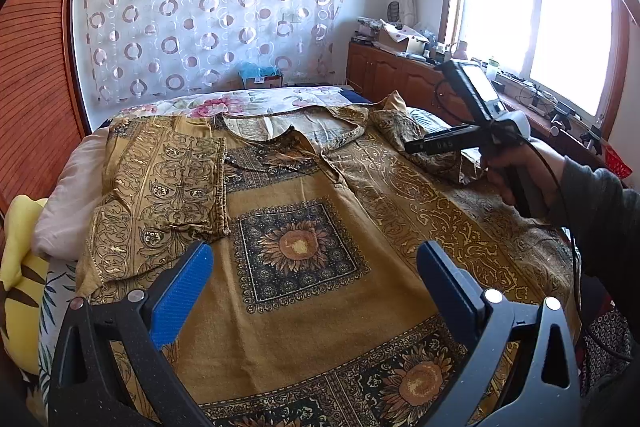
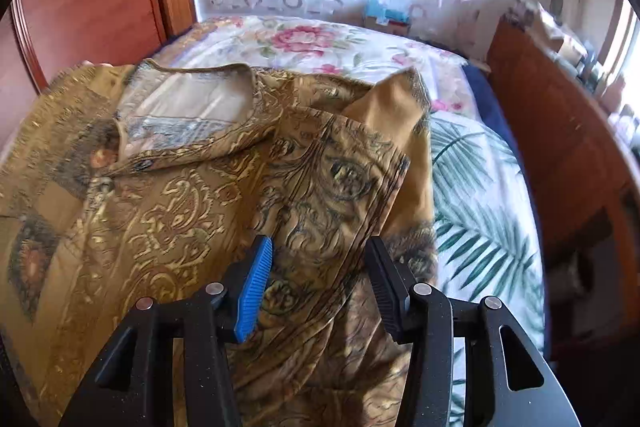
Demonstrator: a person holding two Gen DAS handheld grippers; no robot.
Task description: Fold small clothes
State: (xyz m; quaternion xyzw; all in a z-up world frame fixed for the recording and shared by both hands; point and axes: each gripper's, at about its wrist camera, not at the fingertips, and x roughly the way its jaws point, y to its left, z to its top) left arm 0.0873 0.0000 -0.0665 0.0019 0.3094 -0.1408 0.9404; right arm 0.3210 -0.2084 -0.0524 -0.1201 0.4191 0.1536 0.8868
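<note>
A mustard-gold patterned tunic [image 1: 304,227] with sunflower squares lies spread face up on the bed. Its left sleeve [image 1: 164,195] is folded in over the body. My left gripper [image 1: 314,259] is open and empty, hovering above the tunic's lower middle. My right gripper [image 1: 412,147] is seen from the side over the rumpled right sleeve [image 1: 416,135]. In the right wrist view the right gripper [image 2: 318,251] is open, its fingers either side of the raised right sleeve [image 2: 340,187], not closed on it. The neckline [image 2: 188,111] lies to its left.
The bed has a floral and palm-leaf cover [image 2: 480,203]. A white pillow [image 1: 68,199] and a yellow cushion [image 1: 20,263] lie at the left edge. A wooden cabinet [image 1: 396,75] with clutter runs under the window on the right. A wooden wardrobe [image 1: 36,95] stands left.
</note>
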